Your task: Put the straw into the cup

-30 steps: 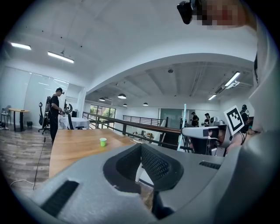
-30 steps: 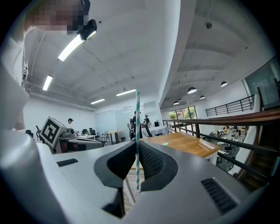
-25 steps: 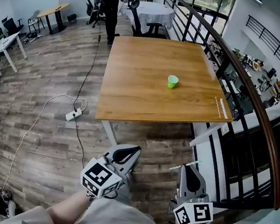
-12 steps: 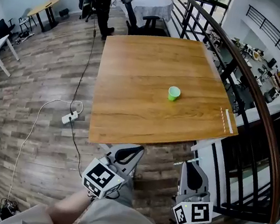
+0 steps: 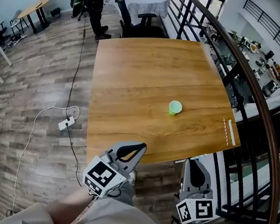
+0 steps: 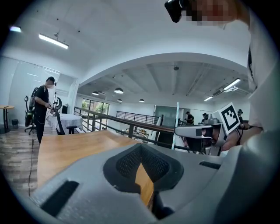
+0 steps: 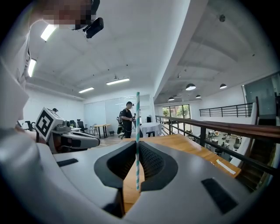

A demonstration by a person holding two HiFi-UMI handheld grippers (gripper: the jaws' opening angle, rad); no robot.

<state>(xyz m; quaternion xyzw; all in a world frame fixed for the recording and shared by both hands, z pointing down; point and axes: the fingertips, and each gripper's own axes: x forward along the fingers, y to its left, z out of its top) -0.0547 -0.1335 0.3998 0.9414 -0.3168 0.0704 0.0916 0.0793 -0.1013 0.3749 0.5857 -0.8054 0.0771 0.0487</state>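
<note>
Teal-striped straw (image 7: 137, 131) is standing upright, pinched in my right gripper (image 5: 193, 165); I'm holding both grippers low by the table's (image 5: 134, 77) near edge, left gripper's (image 5: 134, 147) jaws pressing together.

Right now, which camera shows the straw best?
The right gripper view: the striped straw stands upright, pinched in the right gripper. The left gripper view shows only a thin distant line; in the head view I can't find it.
</note>
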